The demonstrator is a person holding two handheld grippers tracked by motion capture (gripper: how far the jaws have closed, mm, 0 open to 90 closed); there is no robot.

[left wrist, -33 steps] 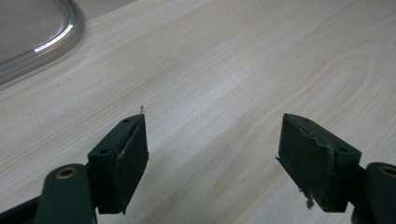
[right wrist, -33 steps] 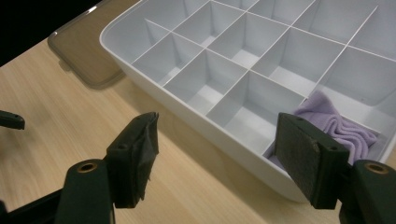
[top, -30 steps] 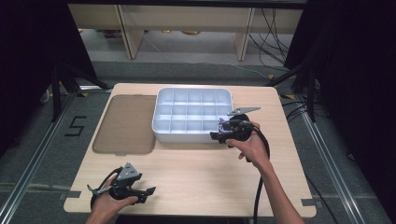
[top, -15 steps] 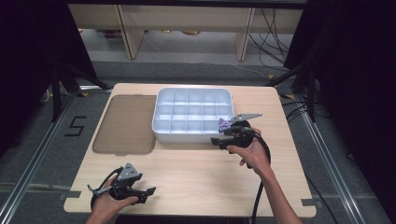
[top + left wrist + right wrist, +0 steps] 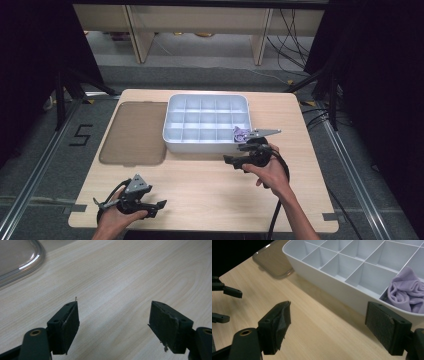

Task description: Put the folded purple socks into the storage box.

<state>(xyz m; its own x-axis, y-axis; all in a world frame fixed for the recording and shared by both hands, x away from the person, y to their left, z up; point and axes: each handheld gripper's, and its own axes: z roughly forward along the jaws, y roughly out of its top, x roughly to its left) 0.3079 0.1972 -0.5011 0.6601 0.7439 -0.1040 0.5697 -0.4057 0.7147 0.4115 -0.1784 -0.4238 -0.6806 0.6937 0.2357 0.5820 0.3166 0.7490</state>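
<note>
On the floor left of the table (image 5: 210, 185) a taped "5" (image 5: 81, 135) reads plainly, while the white tray (image 5: 172, 142) holds a crumpled lilac cloth (image 5: 405, 293) in its near right corner compartment, just beside the right gripper (image 5: 337, 325), whose jaws have just been opening and stand spread with nothing between them.

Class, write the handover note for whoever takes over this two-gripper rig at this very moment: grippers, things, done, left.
Right gripper: jaws have just been opening, nothing between them, beside the near right corner of the white divided tray.
Left gripper: open, empty, low over the near left of the table.
Purple cloth: bunched in the tray's near right compartment.
Brown clear lid: flat on the table, left of the tray.
Done: cloth in tray.
Left: probably fitting the lid.
</note>
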